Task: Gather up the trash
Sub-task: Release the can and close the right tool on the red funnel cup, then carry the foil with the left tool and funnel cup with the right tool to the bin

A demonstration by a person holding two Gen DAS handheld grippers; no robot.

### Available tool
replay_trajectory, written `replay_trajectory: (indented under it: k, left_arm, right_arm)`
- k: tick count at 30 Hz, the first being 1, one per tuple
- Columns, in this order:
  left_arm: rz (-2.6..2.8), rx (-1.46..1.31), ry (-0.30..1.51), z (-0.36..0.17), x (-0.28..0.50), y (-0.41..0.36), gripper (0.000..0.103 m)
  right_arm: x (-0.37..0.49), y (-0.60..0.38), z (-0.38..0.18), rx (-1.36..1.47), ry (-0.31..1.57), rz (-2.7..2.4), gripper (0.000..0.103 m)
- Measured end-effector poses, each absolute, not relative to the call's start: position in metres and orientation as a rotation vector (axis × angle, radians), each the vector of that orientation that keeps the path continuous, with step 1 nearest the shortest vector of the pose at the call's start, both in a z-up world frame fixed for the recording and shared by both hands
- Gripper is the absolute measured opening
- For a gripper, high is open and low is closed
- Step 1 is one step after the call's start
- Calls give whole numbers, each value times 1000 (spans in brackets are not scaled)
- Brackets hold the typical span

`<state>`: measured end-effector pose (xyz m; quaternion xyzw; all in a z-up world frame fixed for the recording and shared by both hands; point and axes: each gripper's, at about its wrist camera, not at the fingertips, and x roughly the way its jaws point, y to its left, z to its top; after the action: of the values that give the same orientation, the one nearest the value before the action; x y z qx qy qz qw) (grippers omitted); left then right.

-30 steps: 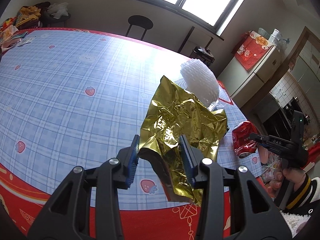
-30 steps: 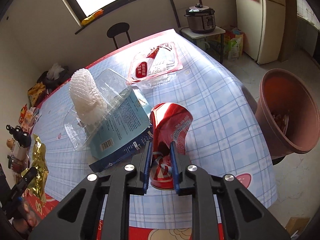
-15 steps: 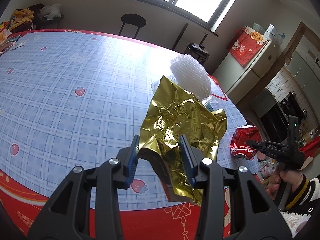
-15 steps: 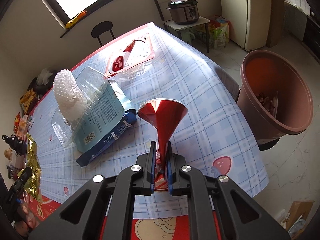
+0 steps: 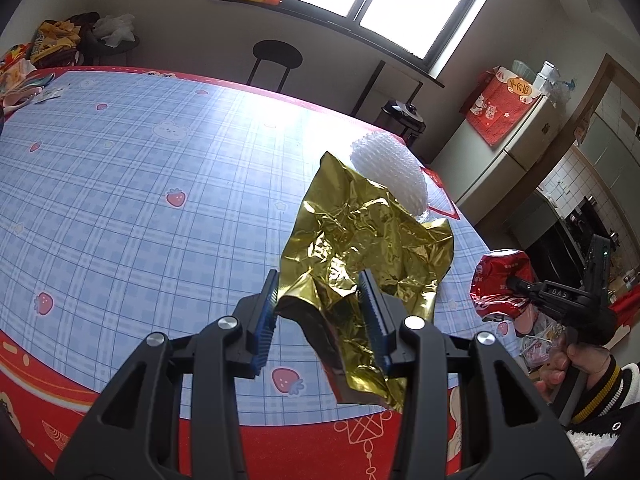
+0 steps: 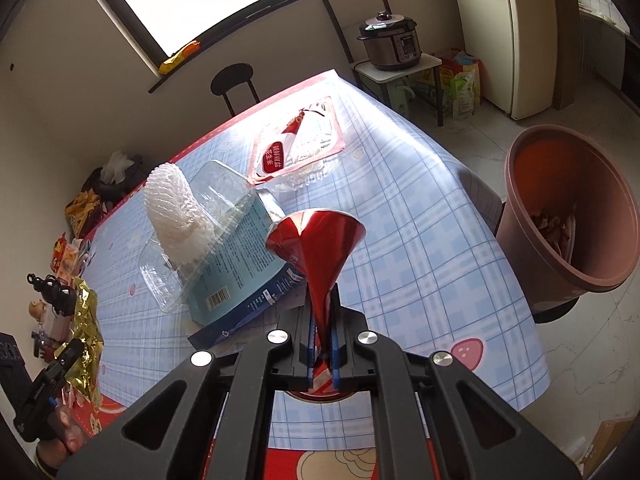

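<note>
A crumpled gold foil wrapper (image 5: 360, 232) hangs above the checked tablecloth, with my left gripper (image 5: 320, 280) shut on its lower edge. My right gripper (image 6: 323, 296) is shut tight on a red soda can (image 6: 316, 236), which is squashed flat between the pads and flares out beyond them. The can is off the table; in the left wrist view the red can (image 5: 500, 280) shows at the right, with a hand behind it. A brown bin (image 6: 516, 184) with some scraps in it stands on the floor beyond the table's right edge.
On the table (image 5: 120, 184) lie a white foam net (image 6: 172, 208), a clear plastic clamshell (image 6: 224, 188), a light blue box (image 6: 240, 264) and a red-and-white pouch (image 6: 300, 148). A black stool (image 6: 234, 80) stands behind the table, and a pressure cooker (image 6: 390, 40) sits on a side stand.
The right gripper has closed further and crushed the can flat, lifting it off the table. The left gripper has kept its hold on the foil and barely moved.
</note>
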<state>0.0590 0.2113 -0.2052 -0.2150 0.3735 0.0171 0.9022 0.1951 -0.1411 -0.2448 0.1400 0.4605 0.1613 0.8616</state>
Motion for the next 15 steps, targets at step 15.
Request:
replay_trajectory:
  k: [15]
  left_arm:
    - [-30, -373, 706, -157, 97, 145, 42]
  right_arm:
    - [188, -202, -149, 320, 715, 447, 7]
